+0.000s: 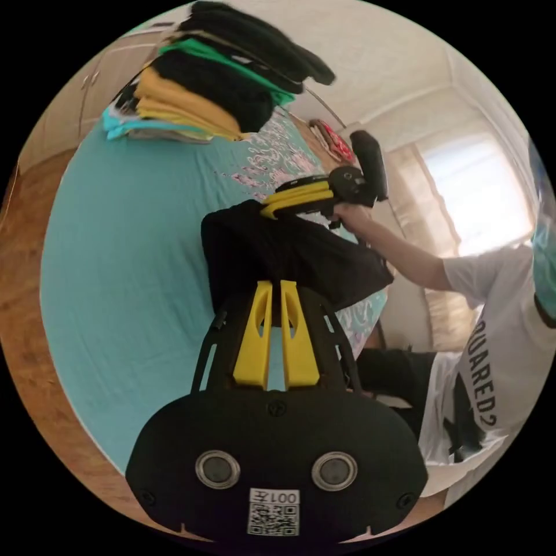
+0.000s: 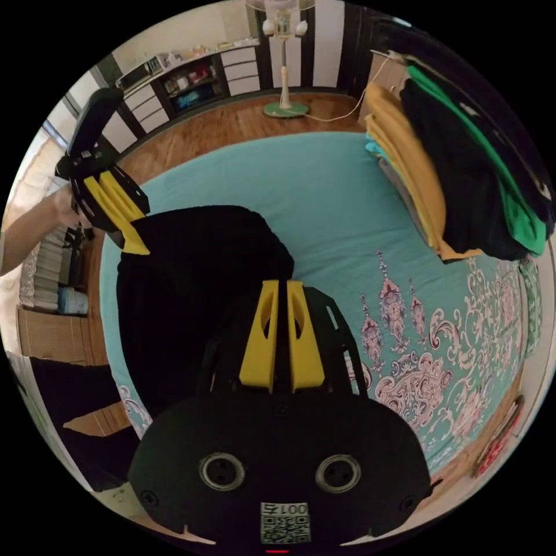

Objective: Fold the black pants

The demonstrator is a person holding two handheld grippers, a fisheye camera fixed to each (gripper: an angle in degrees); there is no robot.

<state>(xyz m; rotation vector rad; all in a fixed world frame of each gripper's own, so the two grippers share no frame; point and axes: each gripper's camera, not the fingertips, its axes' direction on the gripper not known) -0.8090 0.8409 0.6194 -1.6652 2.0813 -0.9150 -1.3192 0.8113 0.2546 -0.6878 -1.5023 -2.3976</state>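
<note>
Black pants (image 2: 191, 289) in both grippers' jaws

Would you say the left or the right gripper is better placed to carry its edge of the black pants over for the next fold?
Probably either: the left gripper and right gripper each pinch the black pants.

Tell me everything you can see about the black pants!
The black pants are soft, plain dark cloth, bunched and partly folded over the teal bed sheet. The left gripper pinches one edge with its yellow jaws closed on the cloth, and the right gripper clamps another edge. One part lies on the bed; another looks lifted between the grippers. No pockets or seams are clear.
</note>
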